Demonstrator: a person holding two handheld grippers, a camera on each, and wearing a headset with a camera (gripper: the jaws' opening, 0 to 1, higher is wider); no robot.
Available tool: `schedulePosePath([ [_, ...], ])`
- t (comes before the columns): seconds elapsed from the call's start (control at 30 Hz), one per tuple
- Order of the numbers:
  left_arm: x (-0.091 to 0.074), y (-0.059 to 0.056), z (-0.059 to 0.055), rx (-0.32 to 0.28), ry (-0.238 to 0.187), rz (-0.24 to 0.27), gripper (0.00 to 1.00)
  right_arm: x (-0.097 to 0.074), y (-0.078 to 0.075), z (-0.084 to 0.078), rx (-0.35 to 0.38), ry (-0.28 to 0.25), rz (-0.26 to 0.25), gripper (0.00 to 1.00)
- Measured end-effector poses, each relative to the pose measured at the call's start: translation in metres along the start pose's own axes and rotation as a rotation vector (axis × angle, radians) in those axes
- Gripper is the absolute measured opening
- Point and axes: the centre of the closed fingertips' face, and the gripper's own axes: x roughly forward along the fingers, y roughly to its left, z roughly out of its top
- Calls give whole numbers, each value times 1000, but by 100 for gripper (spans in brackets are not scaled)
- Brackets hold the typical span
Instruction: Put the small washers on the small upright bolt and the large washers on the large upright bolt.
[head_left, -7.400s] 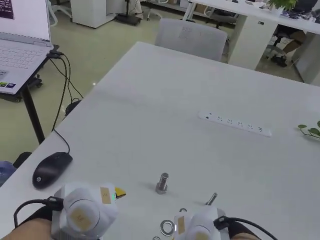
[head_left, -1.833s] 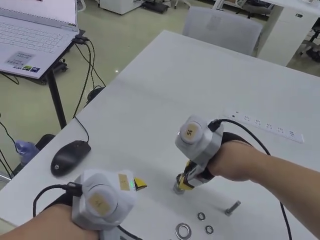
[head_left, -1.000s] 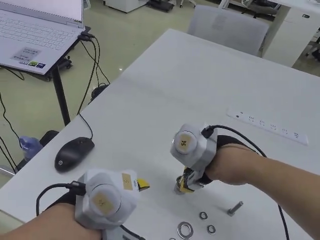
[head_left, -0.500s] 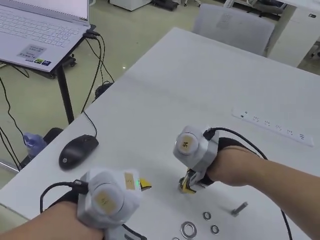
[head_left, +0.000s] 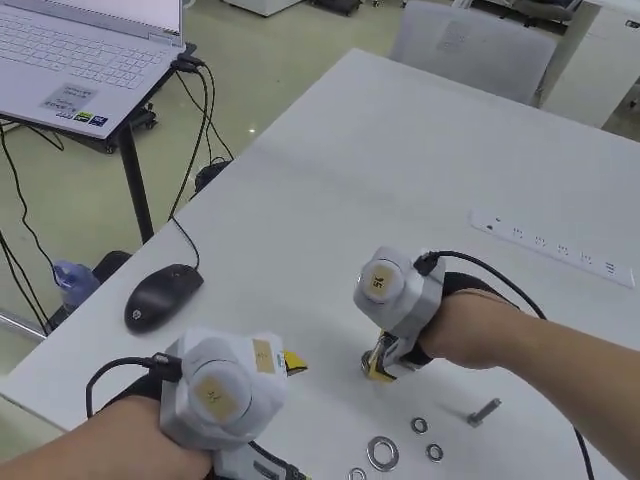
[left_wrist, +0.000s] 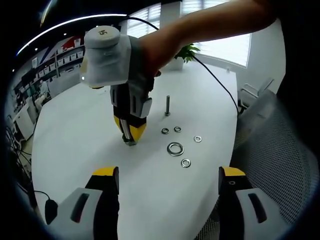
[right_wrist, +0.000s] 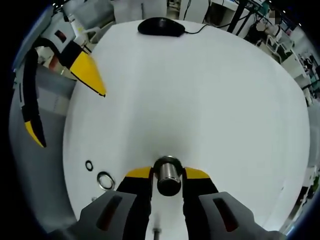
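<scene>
1. right gripper: jaws drawn narrow, the yellow tips against either side of the large bolt. In the right gripper view the bolt is seen end-on from above, so its shank and foot are hidden under its own head. In the head view this gripper points down at the table. There the bolt is a grey sliver beside the yellow tips, mostly covered.

2. left gripper: jaws wide apart, nothing between them, held near the table's front edge. In the head view its white body sits at lower left. One yellow tip shows and the other is hidden under the body.

3. small bolt: upright on the table, apart from the right gripper.

4. large washer: flat on the table, between the small bolt and the left gripper.

5. small washers: flat on the table. Two lie near the small bolt's foot and one lies further out. A fourth ring lies just beside the large washer, its size hard to judge. In the head view one washer is cut off by the bottom edge.

6. Sundries: mouse with its cable, near the table's left edge. power strip at the far right. laptop on a stand beside the table, cut off at top left. chair, top cut off.
</scene>
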Motion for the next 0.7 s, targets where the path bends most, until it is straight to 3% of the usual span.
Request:
schedulePosePath([
  [0.5,0,0,6,-9,-18,-3,83,0,-1,-2,17,-10,5,25],
  [0.63,2,-1,7,-7,-17,-6,83,-1,-1,1,10,-36,8,37],
  [0.7,2,-1,7,-6,-18,-6,83,-3,-1,2,2,-38,10,37],
])
